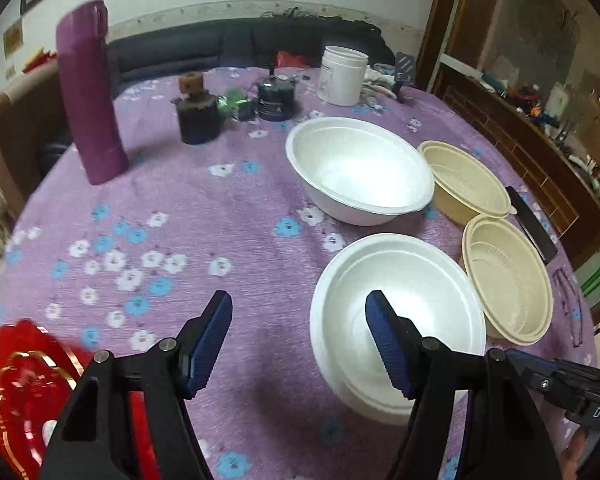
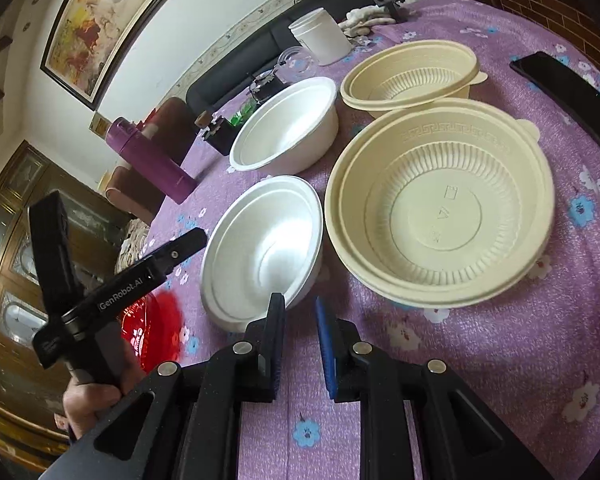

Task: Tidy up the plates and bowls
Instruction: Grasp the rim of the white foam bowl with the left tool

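Note:
Two white foam bowls and two cream plastic bowls stand on a purple flowered tablecloth. My left gripper (image 1: 299,298) is open and empty, low over the cloth. Its right finger (image 1: 384,340) shows in front of the near white bowl (image 1: 420,280). Behind that are the far white bowl (image 1: 360,168), the far cream bowl (image 1: 464,176) and the near cream bowl (image 1: 508,276). My right gripper (image 2: 300,302) is shut to a narrow gap with nothing in it, just before the near white bowl (image 2: 260,248) and left of the near cream bowl (image 2: 440,204). A red plate (image 1: 20,380) lies at the left edge.
A purple flask (image 1: 88,92), a dark bottle (image 1: 198,116), a black tin (image 1: 276,96) and a white jar (image 1: 342,76) stand at the back. A black phone (image 2: 568,100) lies right of the cream bowls. A hand (image 2: 88,400) grips the left tool.

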`<state>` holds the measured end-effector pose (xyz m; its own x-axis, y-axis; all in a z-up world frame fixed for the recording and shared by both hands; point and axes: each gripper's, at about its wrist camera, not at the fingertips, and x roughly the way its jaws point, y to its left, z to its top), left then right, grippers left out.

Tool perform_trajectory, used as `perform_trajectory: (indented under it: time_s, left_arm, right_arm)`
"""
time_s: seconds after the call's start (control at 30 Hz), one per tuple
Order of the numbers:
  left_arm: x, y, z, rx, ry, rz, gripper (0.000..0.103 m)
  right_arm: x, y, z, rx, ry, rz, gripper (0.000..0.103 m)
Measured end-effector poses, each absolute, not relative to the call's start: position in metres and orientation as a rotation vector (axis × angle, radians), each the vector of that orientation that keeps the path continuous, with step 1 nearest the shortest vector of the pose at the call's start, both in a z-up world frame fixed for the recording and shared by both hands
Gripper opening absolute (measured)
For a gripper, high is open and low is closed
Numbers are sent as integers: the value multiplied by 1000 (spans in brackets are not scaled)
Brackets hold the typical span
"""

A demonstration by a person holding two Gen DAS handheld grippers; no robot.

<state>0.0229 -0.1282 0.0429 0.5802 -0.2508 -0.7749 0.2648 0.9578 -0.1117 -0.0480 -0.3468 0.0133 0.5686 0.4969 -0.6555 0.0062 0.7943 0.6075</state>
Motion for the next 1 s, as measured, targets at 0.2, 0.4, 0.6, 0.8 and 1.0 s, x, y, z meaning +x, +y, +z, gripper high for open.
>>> perform_trajectory:
  time_s: [0.2,0.4,0.6,0.8,1.0]
  left_arm:
    - [31,-133,28,11,896,-322,39]
    - [31,-138,17,7,912,-380,16]
    - [25,-134,18,33,869,-351,16]
    - [28,-135,8,57,898,-325,16]
    - [25,-139,9,89,867,-318,17]
  right_arm:
    - [-33,-336,7,579,938,299,19]
    - [-29,-323,16,459,856,253,16]
    - [-25,-312,11,372,794,214,16]
    - [-27,-301,15,281,711,208,16]
    - [-29,-297,16,224,687,196,16]
